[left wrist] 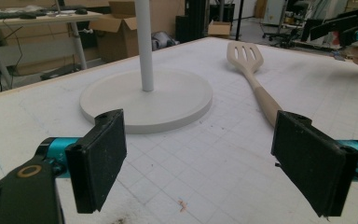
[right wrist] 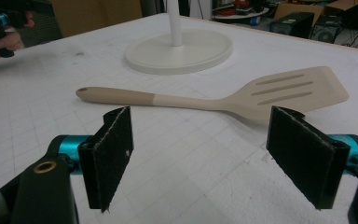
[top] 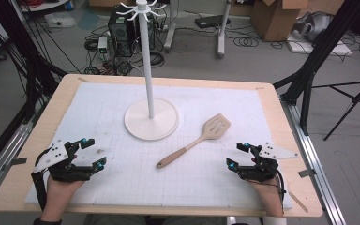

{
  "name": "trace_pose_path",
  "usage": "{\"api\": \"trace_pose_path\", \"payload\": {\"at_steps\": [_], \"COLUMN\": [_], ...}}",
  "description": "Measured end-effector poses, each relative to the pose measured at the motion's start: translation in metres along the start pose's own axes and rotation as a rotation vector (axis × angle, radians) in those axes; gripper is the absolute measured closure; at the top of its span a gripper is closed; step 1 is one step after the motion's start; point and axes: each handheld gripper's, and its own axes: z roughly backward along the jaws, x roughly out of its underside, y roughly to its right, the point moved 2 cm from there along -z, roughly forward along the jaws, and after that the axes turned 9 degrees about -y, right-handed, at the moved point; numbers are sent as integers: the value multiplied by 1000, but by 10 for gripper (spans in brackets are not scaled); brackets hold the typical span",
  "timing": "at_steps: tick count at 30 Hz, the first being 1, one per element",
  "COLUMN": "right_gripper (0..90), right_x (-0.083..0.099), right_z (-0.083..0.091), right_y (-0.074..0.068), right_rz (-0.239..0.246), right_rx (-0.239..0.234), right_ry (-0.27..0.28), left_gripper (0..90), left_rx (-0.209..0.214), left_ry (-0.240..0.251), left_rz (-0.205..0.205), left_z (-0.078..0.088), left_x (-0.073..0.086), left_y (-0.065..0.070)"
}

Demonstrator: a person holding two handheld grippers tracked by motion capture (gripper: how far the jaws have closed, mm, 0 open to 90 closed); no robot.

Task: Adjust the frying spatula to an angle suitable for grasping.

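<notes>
A beige slotted spatula (top: 197,139) lies flat on the white gridded mat, blade toward the far right, handle end toward the near middle. It also appears ahead of my jaws as the spatula (right wrist: 223,98) and off to the right as the spatula (left wrist: 256,79). A white hook stand (top: 151,117) rises from its round base behind it. My left gripper (top: 93,152) rests near the front left, open and empty. My right gripper (top: 238,154) rests near the front right, open and empty, a short way from the spatula's blade.
The mat (top: 103,103) covers a wooden table (top: 47,112). Black frame legs stand at both sides; a computer tower (top: 122,28), cables and cardboard boxes (top: 276,16) lie on the floor beyond the far edge.
</notes>
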Motion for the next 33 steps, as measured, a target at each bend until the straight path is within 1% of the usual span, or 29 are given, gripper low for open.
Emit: {"api": "trace_pose_path", "payload": {"at_steps": [4, 6, 10, 13, 17, 18, 19, 20, 21, 23, 27, 28, 30, 31, 33], "right_gripper": [217, 217, 221, 227, 232, 232, 234, 236, 236, 236, 236, 237, 237, 236, 237], "right_x": [1, 1, 0, 0, 1, 1, 1, 2, 2, 1, 0, 0, 0, 0, 0], "right_z": [0, 0, 1, 2, 2, 2, 3, 4, 4, 7, 9, 8, 8, 8, 8], "right_y": [2, 3, 2, 1, 1, 1, 0, 0, 0, 0, 0, 1, 1, 2, 2], "right_rz": [-2, -4, -8, -14, -6, -6, -7, -13, -13, -12, -20, -19, -19, -18, -29], "right_rx": [1, 8, 4, 7, 11, 11, 11, 17, 17, 20, 24, 28, 30, 33, 33], "right_ry": [0, -2, 10, 7, 1, 1, 0, 2, 2, 18, 29, 28, 27, 29, 28], "left_gripper": [184, 184, 184, 184, 189, 189, 191, 208, 208, 209, 218, 218, 219, 219, 218], "left_rx": [7, 7, 6, 12, 15, 18, 27, 36, 36, 40, 69, 85, 90, 99, 139], "left_ry": [-8, -6, 2, 0, -2, 5, 9, 11, 11, 4, 6, 3, 1, 4, 22], "left_rz": [-13, -13, -13, -16, -20, -25, -30, -42, -42, -56, -67, -61, -59, -57, -29], "left_z": [-3, -3, -2, -3, -6, -7, -7, -11, -11, -15, -25, -30, -33, -35, -44], "left_x": [-1, -1, -2, -3, -6, -8, -10, -14, -14, -17, -26, -30, -32, -34, -40], "left_y": [2, 2, 3, 4, 6, 8, 11, 16, 16, 22, 33, 38, 39, 41, 45]}}
